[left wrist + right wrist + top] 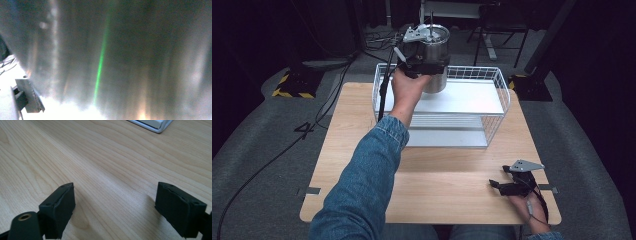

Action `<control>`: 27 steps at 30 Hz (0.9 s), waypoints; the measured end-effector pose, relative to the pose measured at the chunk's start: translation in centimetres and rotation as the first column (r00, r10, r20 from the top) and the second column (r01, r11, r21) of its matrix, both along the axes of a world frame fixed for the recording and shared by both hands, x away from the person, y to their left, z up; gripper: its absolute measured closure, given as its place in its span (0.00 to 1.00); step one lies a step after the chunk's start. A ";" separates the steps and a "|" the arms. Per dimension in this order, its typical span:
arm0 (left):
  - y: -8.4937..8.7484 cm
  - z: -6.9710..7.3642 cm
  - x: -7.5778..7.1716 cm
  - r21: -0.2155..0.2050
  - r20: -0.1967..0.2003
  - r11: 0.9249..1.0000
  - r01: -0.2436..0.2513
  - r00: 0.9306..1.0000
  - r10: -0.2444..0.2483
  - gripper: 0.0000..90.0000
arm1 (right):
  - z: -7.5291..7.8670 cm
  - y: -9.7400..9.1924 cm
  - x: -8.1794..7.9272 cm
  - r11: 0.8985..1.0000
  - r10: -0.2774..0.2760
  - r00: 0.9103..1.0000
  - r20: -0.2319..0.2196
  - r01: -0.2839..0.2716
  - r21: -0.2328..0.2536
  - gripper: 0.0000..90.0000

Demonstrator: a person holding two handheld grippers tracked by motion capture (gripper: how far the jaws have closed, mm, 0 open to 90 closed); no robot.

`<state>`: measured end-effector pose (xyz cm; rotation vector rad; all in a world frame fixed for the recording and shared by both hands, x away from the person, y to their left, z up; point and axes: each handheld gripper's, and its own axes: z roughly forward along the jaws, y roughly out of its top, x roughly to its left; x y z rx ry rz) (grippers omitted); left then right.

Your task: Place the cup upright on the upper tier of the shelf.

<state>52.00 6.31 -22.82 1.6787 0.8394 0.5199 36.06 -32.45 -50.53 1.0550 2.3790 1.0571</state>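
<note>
Right hand-held gripper (501,185) near table (362,150) edge, jaws wide, empty; left hand-held gripper (424,64) clamped on steel pot (435,80).

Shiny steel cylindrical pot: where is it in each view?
High view: shiny steel cylindrical pot top centre, held by left gripper over white wire basket.
Left gripper view: its wall spans the frame, blurred.
Right gripper view: not in it.
Shared landmark: light wooden table.

The table (362,165) is evenly lit from above against dark surroundings. The left gripper view is blurred, with white glare low down. Soft shadows are cast beside the right gripper's jaws.
</note>
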 end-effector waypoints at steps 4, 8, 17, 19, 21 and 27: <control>-0.1 -0.6 0.5 0.003 -0.016 1.000 -0.019 1.000 0.019 0.04 | 0.0 0.0 0.0 1.000 0.000 1.000 -0.001 0.000 0.000 0.19; -0.2 -1.0 0.8 0.016 -0.030 1.000 -0.024 0.999 0.025 0.04 | 0.0 0.0 0.0 1.000 0.003 1.000 -0.002 -0.003 0.001 0.19; -0.7 -1.9 1.1 0.029 -0.047 0.999 -0.017 0.999 0.019 0.04 | 0.0 0.0 0.0 1.000 0.003 1.000 -0.002 -0.003 0.001 0.19; -0.8 -2.0 1.2 0.034 -0.047 0.999 -0.019 0.999 0.021 0.04 | 0.0 0.0 0.0 1.000 0.003 1.000 -0.002 -0.003 0.001 0.19; -0.8 -2.2 1.2 0.035 -0.049 0.999 -0.019 0.999 0.020 0.04 | 0.0 0.0 0.0 1.000 0.003 1.000 -0.002 -0.003 0.001 0.19; -1.0 -2.8 1.4 0.052 -0.061 0.998 -0.020 0.998 0.023 0.04 | 0.0 0.0 0.0 1.000 0.003 1.000 -0.003 -0.003 0.001 0.19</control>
